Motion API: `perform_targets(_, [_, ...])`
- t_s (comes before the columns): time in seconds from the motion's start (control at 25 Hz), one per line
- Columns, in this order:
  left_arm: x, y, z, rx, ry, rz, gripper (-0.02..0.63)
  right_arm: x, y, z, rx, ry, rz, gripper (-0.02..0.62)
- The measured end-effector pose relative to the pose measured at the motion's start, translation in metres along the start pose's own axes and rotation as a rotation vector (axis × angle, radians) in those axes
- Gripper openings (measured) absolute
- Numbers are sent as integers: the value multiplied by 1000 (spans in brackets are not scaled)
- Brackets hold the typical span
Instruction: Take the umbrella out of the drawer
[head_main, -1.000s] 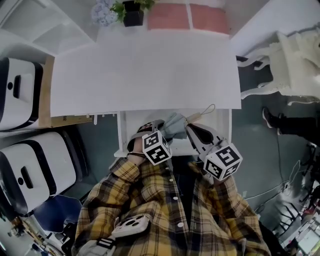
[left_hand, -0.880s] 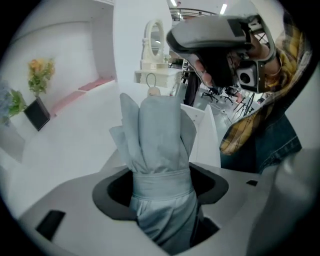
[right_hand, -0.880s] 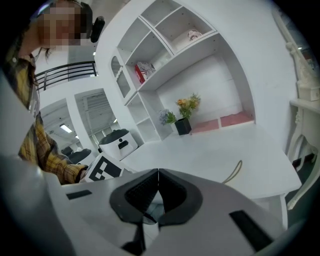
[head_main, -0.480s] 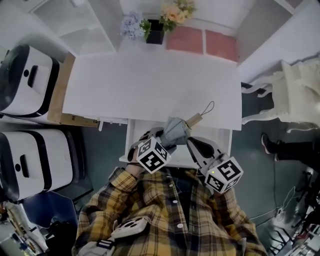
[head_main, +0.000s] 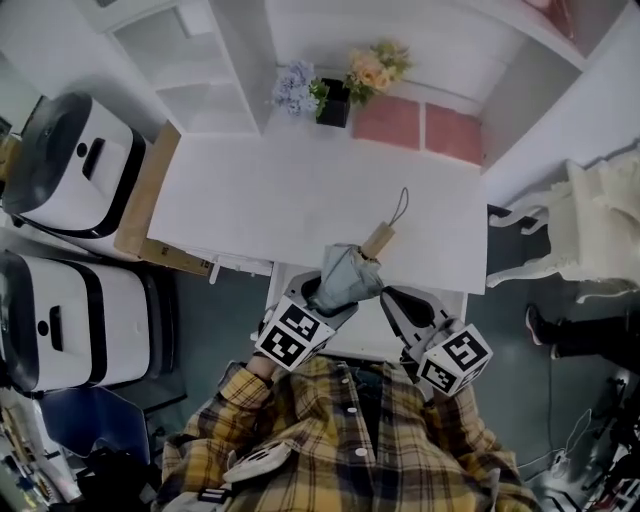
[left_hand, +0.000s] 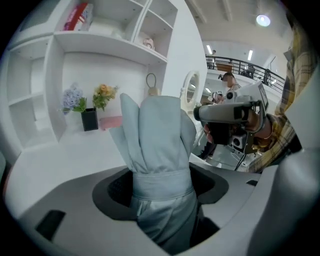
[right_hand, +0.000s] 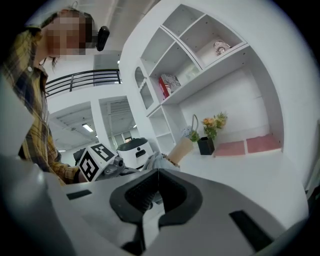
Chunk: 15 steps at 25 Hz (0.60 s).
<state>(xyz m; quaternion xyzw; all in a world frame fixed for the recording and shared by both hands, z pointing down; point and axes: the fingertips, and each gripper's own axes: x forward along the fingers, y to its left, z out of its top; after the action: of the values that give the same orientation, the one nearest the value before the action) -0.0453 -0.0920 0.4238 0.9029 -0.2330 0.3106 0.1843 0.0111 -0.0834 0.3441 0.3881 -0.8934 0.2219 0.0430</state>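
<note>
Umbrella (head_main: 345, 280) sits clamped in my left tool (left_hand: 161, 192), handle pointing ahead over the desk (head_main: 280, 190). My right tool (right_hand: 158, 172), just beside it, has jaws together, empty. One umbrella, two tools.

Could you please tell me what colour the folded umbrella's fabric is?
Pale grey-blue, plain with no pattern; the umbrella shows best in the left gripper view.

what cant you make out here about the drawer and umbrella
- Drawer inside: head view, covered by the umbrella, left gripper and right gripper.
- Umbrella tip: left gripper view, sunk between that gripper's jaws; head view, under that gripper.
- Shelf items: gripper views, too small to name.
</note>
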Motion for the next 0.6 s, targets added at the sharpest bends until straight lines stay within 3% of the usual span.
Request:
perform_targets(0.16, [-21, 8, 15, -14, -71, 24, 319, 6, -8, 11, -29, -33, -18, 17])
perform_targets(0.6, [-64, -6, 51, -45, -280, -2, 319, 15, -3, 31, -68, -61, -5, 18])
